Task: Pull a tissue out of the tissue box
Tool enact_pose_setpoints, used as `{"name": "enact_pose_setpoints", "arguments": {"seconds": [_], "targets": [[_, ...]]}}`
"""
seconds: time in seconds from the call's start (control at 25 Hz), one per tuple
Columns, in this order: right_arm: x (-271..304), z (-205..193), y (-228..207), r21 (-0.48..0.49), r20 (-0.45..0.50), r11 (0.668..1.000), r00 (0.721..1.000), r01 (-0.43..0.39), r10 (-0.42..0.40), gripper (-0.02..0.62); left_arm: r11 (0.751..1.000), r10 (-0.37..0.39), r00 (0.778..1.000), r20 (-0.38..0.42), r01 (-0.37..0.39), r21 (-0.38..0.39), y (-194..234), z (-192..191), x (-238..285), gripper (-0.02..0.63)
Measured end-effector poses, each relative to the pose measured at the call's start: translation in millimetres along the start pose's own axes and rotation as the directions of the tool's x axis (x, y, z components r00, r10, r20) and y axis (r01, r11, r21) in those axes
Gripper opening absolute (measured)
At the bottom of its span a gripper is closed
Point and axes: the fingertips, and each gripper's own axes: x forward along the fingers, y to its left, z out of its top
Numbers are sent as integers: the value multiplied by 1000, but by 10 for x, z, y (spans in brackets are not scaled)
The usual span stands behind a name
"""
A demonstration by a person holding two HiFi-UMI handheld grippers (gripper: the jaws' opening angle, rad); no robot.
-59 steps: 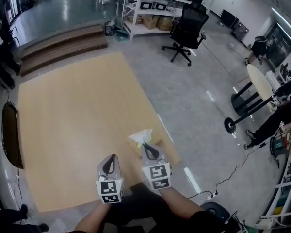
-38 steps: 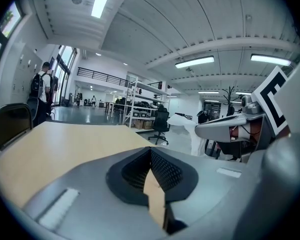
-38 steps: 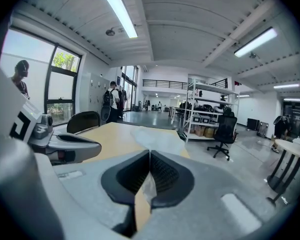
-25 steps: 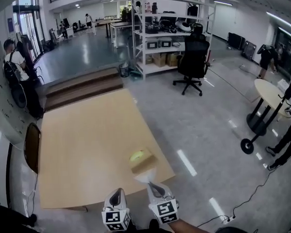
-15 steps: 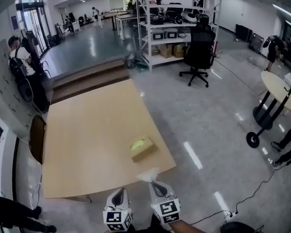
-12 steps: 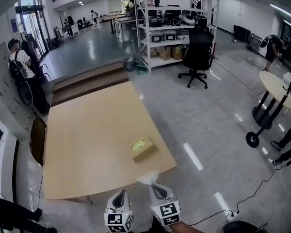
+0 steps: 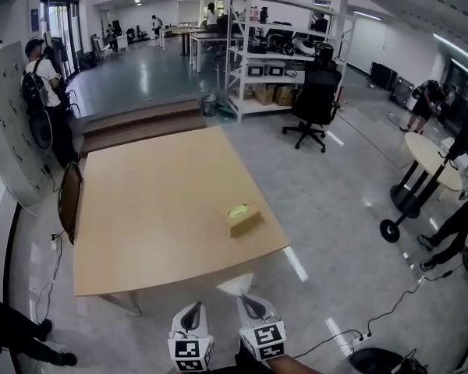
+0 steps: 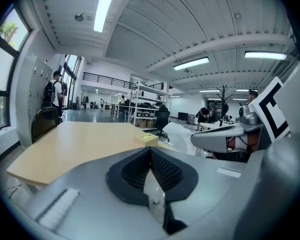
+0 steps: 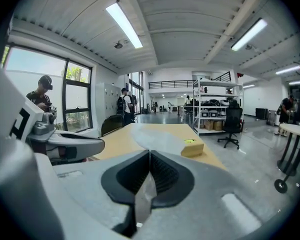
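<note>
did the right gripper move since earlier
Yes. The right gripper, holding a tissue, pulled back from the tissue box, past the near edge of the table.

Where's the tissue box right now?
In the head view, the tissue box sits on the wooden table, by its near right corner, beyond the loose tissue.

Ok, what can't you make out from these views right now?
- Box: too small in head view, far off in both gripper views; whether another tissue sticks up from its slot is unclear.
- Tissue: its pinched edge is hidden between the jaws of the right hand-held gripper; its outline is blurred in the right gripper view.
- Hands: cut off by the head view's bottom edge.
</note>
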Motion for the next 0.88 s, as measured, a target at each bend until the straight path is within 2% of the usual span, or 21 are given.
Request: {"name": "enact_pose_setpoints", "arguments": {"seconds": [0.2,0.36,0.64,0.88], "targets": [[-272,-81,612,-16,-16,1000,1000,22,-22,-3,1000,-17,1000,14,17,-12,241,-90,-530,18],[-420,-190,923,-6,-31,999,999,37,-37,-3,999,-25,1000,13,26,-23,361,-196,-841,18],[-630,-296,1140,-20,-18,999,999,41,-41,-5,999,-22,999,27,23,-23,335,-299,-1093,18],[-732,-370,1215,-14,-21,998,998,56,-56,-8,999,-36,998,42,35,9,295,-271,-1208,18]]}}
